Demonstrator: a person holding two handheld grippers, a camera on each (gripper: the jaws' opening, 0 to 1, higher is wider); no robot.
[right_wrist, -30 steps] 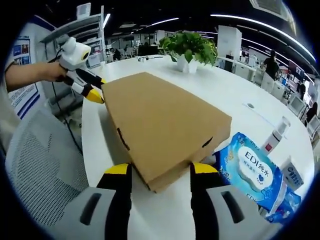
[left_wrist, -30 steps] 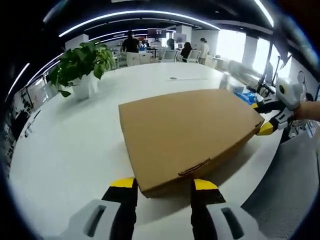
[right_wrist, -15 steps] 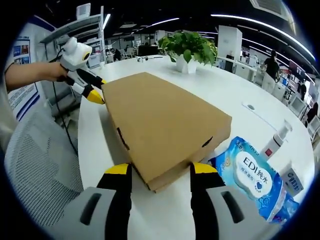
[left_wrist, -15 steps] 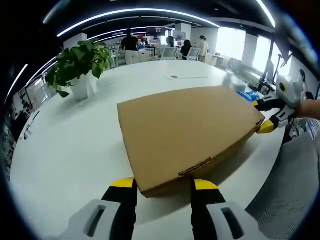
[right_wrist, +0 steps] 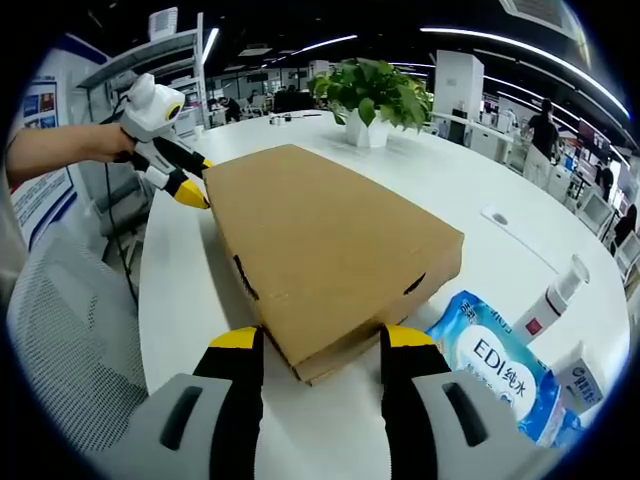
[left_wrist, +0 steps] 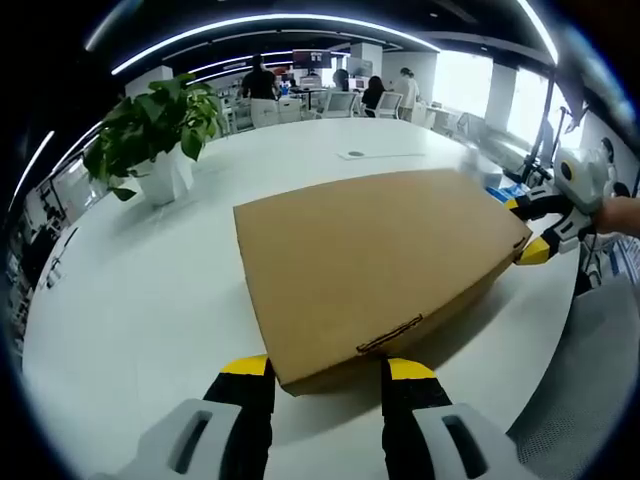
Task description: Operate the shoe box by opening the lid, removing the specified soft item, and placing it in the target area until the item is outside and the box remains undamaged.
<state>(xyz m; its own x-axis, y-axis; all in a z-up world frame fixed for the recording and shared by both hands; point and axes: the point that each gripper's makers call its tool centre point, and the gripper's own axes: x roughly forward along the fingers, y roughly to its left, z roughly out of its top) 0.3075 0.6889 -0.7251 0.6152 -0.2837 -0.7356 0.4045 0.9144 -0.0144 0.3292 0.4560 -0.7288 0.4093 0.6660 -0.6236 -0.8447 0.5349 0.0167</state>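
The brown cardboard shoe box (left_wrist: 375,265) lies flat on the white worktop (left_wrist: 130,290) with its lid closed. The left tool (left_wrist: 328,372) stands spread wide, its yellow-tipped jaws straddling one corner of the box; the right tool (right_wrist: 322,342) is likewise spread wide around the opposite corner. In the right gripper view a blue wet-wipes pack (right_wrist: 495,360) lies just beside the box, with a white tube (right_wrist: 552,295) near it. A potted plant (left_wrist: 155,130) stands farther back on the worktop, and a mesh chair (right_wrist: 60,340) sits beside the worktop's edge.
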